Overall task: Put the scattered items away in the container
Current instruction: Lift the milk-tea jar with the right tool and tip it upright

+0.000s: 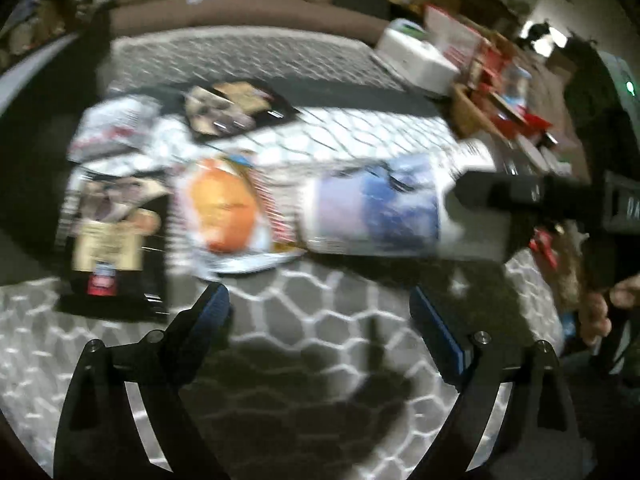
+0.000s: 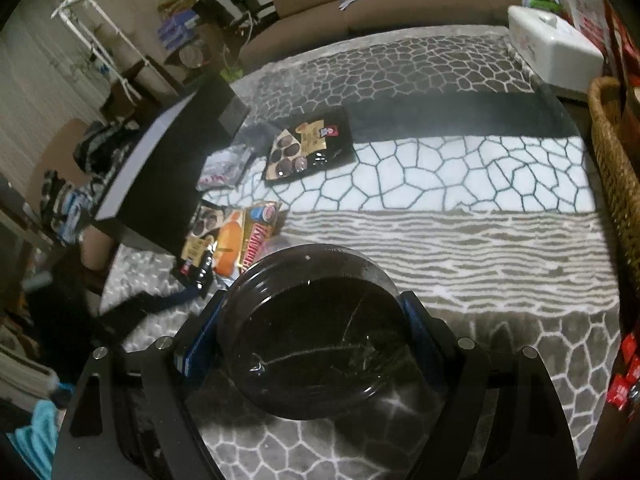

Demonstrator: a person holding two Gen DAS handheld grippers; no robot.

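My left gripper (image 1: 324, 316) hangs open over the patterned rug (image 1: 304, 360), nothing between its fingers. This view is blurred. Just beyond it lie an orange snack packet (image 1: 228, 208) and a black snack packet (image 1: 112, 248); farther back are another black packet (image 1: 236, 108) and a white and red packet (image 1: 116, 124). My right gripper (image 2: 308, 328) is shut on a clear jar (image 2: 320, 360) seen end-on, a blue pad pressing each side. In the left wrist view that jar (image 1: 372, 208) shows a blue label and lies sideways above the rug. A wicker basket (image 2: 612, 168) stands at the rug's right edge.
A black low table (image 2: 168, 160) borders the rug on the left. A white box (image 2: 552, 48) sits at the far right corner, a brown sofa (image 2: 400, 12) behind. Red packages (image 2: 624, 380) lie at the right edge. A person's hand (image 1: 600, 312) holds the right tool.
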